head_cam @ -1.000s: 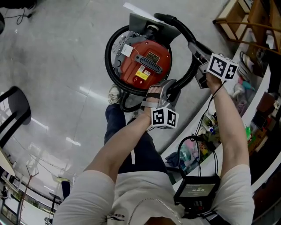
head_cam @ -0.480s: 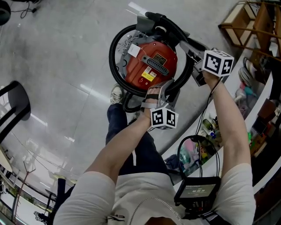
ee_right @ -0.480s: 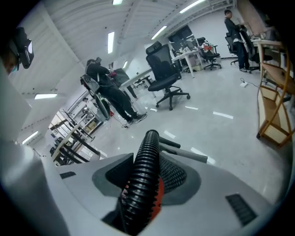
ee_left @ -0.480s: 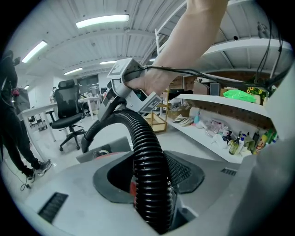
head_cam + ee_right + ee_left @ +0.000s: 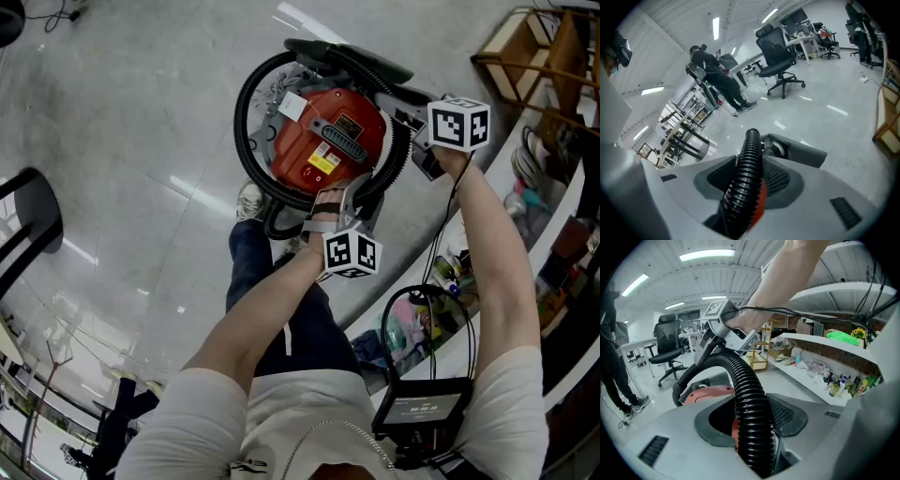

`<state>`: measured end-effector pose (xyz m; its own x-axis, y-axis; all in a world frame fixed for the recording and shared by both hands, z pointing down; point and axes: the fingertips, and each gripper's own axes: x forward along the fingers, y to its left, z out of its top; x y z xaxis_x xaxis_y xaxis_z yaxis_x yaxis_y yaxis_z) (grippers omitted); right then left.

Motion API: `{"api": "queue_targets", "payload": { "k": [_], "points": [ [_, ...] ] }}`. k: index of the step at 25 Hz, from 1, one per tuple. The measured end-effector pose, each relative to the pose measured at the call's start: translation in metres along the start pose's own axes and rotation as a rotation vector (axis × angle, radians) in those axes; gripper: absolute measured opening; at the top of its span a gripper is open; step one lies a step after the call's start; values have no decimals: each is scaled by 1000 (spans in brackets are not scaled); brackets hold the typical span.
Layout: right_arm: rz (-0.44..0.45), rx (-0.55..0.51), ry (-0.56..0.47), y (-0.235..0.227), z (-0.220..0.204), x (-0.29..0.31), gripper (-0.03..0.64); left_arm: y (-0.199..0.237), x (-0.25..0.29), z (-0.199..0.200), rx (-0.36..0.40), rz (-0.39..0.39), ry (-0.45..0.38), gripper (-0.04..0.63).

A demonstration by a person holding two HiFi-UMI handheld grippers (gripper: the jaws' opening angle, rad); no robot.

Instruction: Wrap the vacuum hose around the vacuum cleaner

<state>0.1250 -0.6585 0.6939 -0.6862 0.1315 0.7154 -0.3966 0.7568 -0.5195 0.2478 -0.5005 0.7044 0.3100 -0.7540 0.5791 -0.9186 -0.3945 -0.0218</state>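
Far left in my head view, a black office chair (image 5: pixel 26 230) stands on the glossy grey floor (image 5: pixel 141 112). Next comes the red vacuum cleaner (image 5: pixel 323 141), sitting on that floor just beyond a white shoe (image 5: pixel 247 200). The black ribbed vacuum hose (image 5: pixel 242 108) loops round its left side and sweeps along its near edge. There my left gripper (image 5: pixel 343 199) is clamped on the hose, with a pad pressing on either side of the ribbing. From there the hose climbs the cleaner's right flank to my right gripper (image 5: pixel 412 148). This one is likewise closed on the hose, close beside the machine. Further right runs a cluttered shelf (image 5: pixel 553 225) with bottles and cables.
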Motion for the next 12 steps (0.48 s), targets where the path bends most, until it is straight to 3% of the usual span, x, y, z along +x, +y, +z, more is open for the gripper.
{"api": "queue_targets", "payload": {
  "k": [12],
  "points": [
    [-110,50,104,-36,-38,8,181,-21,13,-24,-16,-62,93,172]
  ]
}}
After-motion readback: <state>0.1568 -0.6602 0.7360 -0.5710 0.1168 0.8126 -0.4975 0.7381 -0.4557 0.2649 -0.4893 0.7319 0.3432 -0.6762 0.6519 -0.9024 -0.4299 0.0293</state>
